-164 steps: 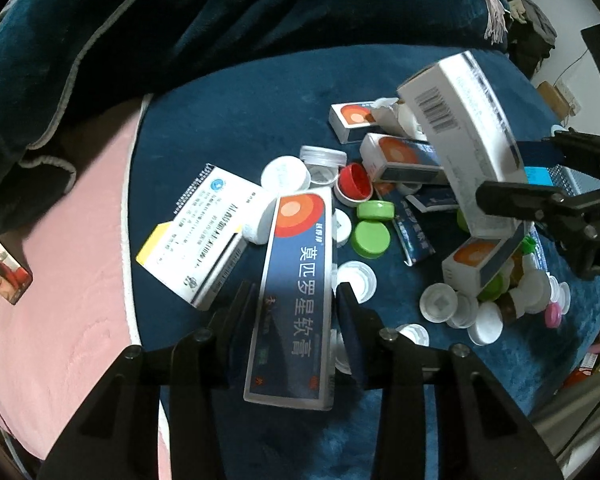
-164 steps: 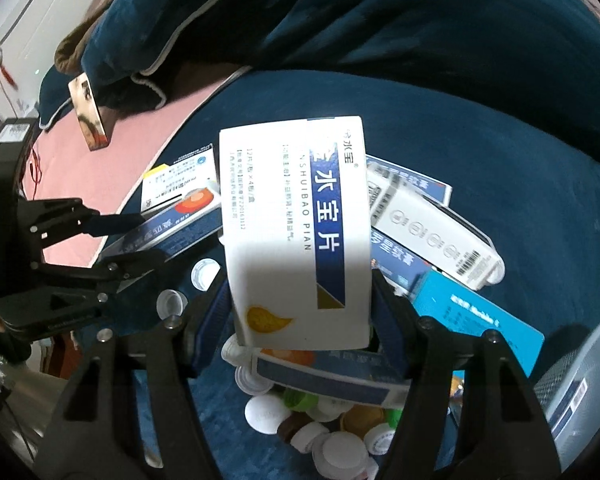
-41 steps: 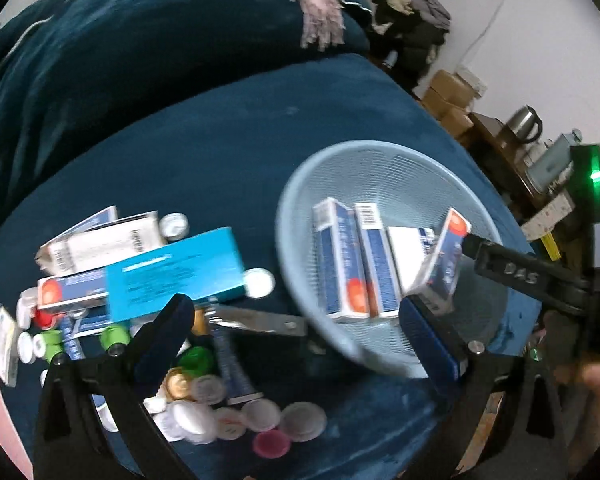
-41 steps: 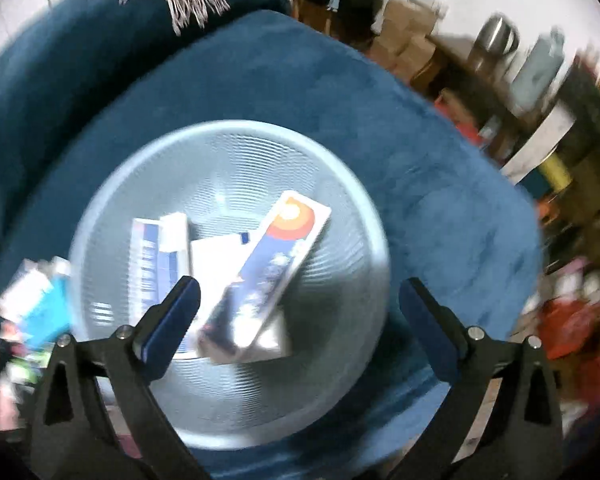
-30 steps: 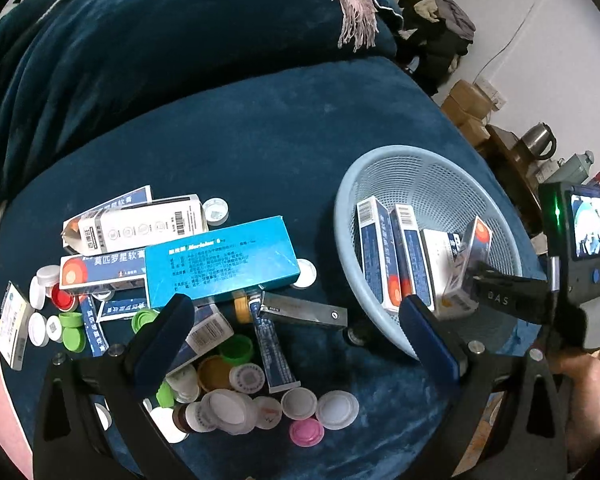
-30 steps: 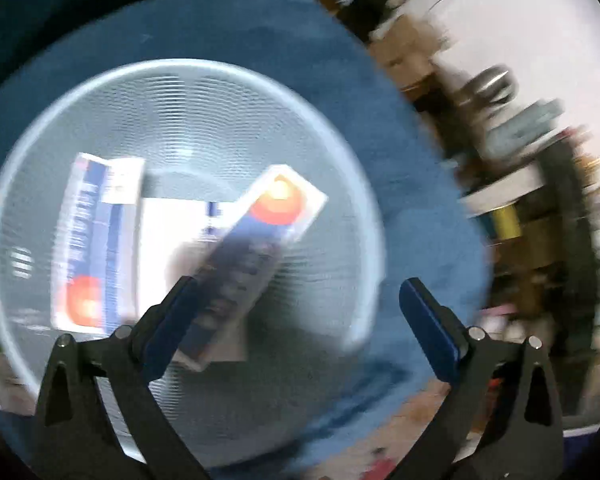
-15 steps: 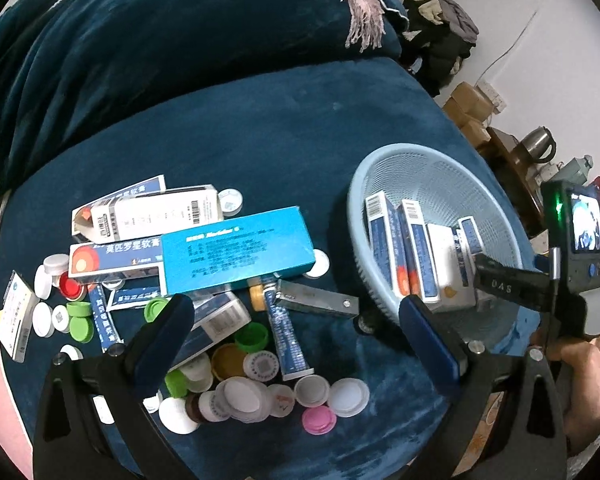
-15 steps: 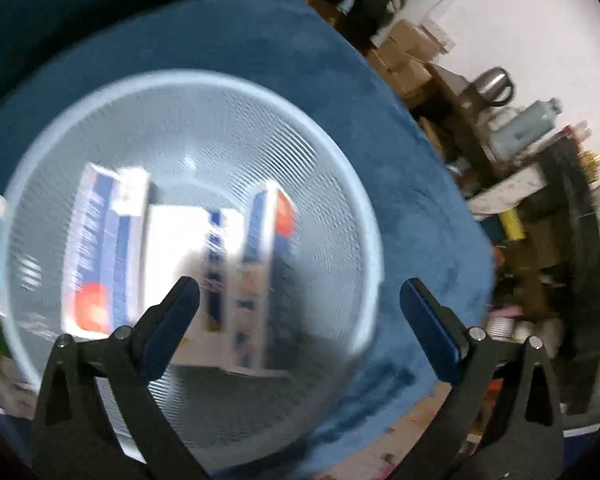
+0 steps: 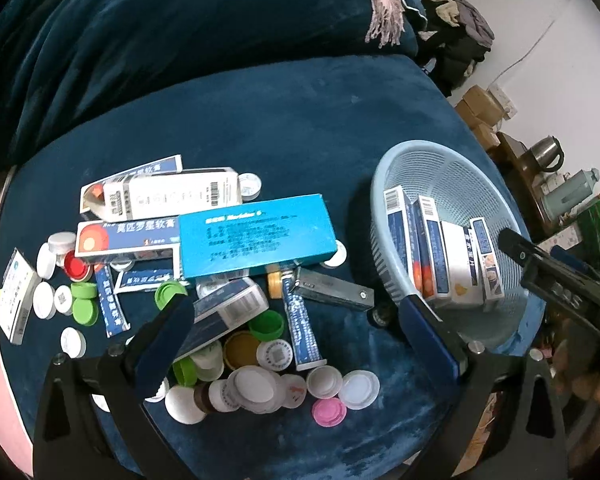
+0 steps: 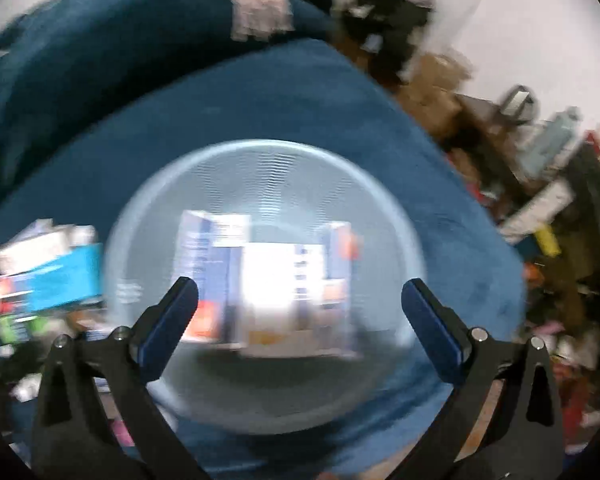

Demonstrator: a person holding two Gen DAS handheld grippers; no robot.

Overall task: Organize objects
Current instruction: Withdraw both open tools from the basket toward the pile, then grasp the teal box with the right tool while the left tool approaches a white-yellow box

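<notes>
Left view: boxes [image 9: 256,236], tubes, caps [image 9: 256,388] piled at 9 to 6 o'clock on blue cloth [image 9: 300,120]. Left gripper [image 9: 296,336] jaws spread, empty, above caps. Basket [image 9: 384,176] at 3 o'clock w/ four boxes upright. Right gripper [image 10: 300,312] spread, empty, over basket; blurred.

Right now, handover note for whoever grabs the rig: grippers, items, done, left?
Left gripper: open, empty, above the pile.
Right gripper: open, empty, over the basket; that view is blurred.
Done: several medicine boxes stand on edge in the basket.
Left: on the blue cushion beside the basket, the big teal box, the white box, the red-dot box, an ointment tube, and many loose bottle caps.
</notes>
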